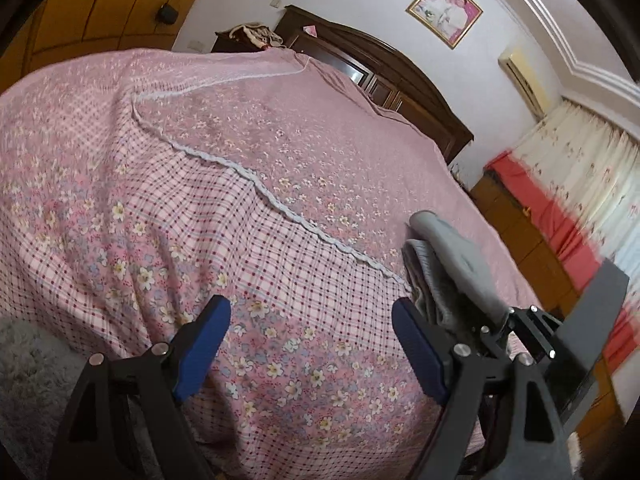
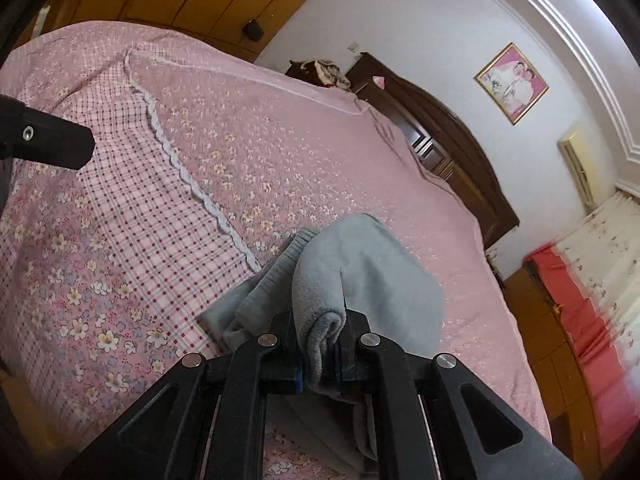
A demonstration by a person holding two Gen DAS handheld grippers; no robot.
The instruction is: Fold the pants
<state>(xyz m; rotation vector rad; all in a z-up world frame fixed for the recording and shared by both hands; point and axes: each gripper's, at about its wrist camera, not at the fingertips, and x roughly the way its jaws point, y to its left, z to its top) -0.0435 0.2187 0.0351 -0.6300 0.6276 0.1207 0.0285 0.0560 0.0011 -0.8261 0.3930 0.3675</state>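
The right gripper is clamped on a thick fold of the grey pants, the fleece bunched between its two fingers so that the blue pads barely show. Ahead of those jaws the rest of the garment spreads in a soft heap, its ribbed edge (probably the waistband, though that is hard to confirm) lying just to the left of the pinched fold, and more grey cloth hangs below the jaws. The pants rest on a pink floral bedspread, just beyond the end of a white scalloped trim that runs diagonally away from the jaws.

The left gripper stands wide apart, with nothing between its blue pads; only the flowered and checked bedspread shows in the gap. In the left wrist view the pants sit just outside the right-hand finger, with the right gripper's black frame close beside it. Far ahead of both jaws stands a dark wooden headboard, and a framed picture hangs on the wall above it.
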